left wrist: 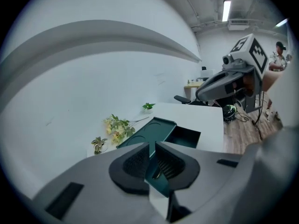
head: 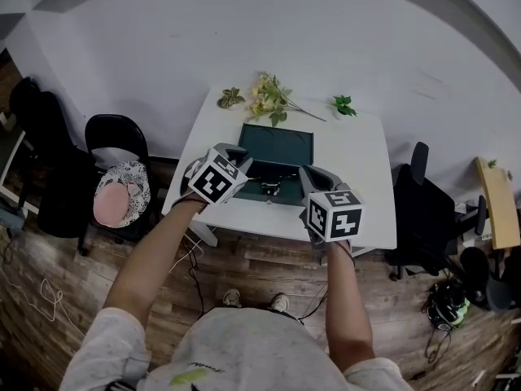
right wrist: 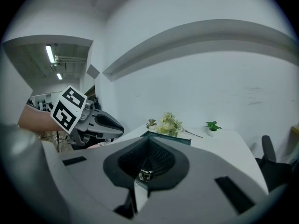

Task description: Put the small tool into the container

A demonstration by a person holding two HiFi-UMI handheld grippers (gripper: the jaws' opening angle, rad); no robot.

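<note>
The left gripper (left wrist: 153, 147) has its jaws a narrow slit apart with nothing between them. Through the slit the dark green container (left wrist: 154, 127) shows below. The right gripper (right wrist: 149, 146) is likewise drawn almost together and appears empty. Through its gap the small tool (right wrist: 145, 175), a bit of bright metal, shows just beyond the container's near wall. In the head view the tool lies inside the container's open tray, between the two gripper tips, with the lid swung open behind it. The only print in sight is the black-and-white square pattern on each marker cube (head: 216, 177), which forms patterns rather than letters. Both bare forearms reach forward from the body. The left hand (head: 190, 199) comes in slantwise from the left and the right hand (head: 339, 247) almost straight ahead, each gripper held over the near part of the white table (head: 358, 161) and pointing toward the wall. Yellow flowers (head: 269, 96) lie at the table's far edge.
</note>
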